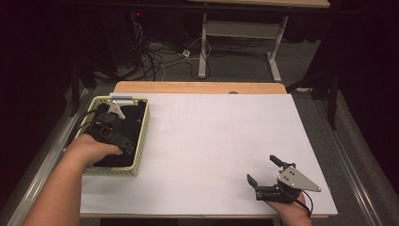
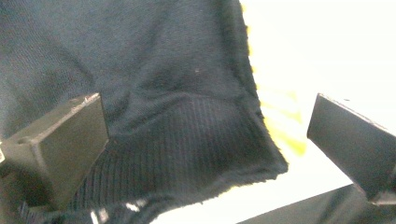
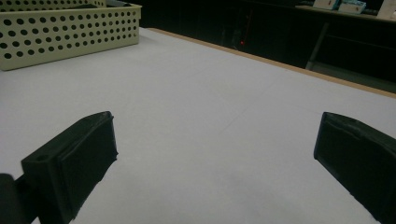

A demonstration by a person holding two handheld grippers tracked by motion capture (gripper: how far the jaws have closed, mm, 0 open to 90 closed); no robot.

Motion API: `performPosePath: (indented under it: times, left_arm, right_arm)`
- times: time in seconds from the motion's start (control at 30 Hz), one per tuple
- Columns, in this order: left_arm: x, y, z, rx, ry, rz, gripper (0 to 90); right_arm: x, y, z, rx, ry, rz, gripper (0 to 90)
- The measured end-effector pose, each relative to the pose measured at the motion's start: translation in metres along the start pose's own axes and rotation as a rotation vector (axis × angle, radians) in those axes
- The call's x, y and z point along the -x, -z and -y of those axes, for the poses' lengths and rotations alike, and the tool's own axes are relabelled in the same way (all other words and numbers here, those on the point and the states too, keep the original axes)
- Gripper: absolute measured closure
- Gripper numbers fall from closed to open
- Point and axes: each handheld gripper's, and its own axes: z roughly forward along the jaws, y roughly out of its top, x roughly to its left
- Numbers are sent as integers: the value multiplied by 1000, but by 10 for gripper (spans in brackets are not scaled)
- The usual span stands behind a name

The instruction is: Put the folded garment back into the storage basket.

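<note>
A pale yellow perforated basket (image 1: 143,129) stands at the left of the white table and holds a dark cloth (image 1: 129,125). My left gripper (image 1: 113,129) hangs over the basket, held by the person's left hand. In the left gripper view the left gripper (image 2: 205,135) has its jaws wide apart just above the dark cloth (image 2: 154,93), whose ribbed hem lies below them; nothing is pinched. A strip of the basket (image 2: 280,126) shows yellow beside the cloth. My right gripper (image 1: 261,168) rests near the table's front right edge, open and empty.
The white sheet (image 1: 216,141) covers the table between basket and right gripper. In the right gripper view the basket (image 3: 70,32) stands far off at upper left, beyond the right gripper (image 3: 215,154). Cables and another table's legs (image 1: 202,52) lie on the floor behind.
</note>
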Motion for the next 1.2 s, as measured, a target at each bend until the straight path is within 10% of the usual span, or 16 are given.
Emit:
performPosePath:
  times: [0.43,1.2]
  left_arm:
    - [50,7,-17,-9,-68,13,0]
    - [103,-48,-37,-30,-224,68,0]
  right_arm:
    - [2,2,0,2,-14,9,2]
    - [2,1,1,4,-17,2,2]
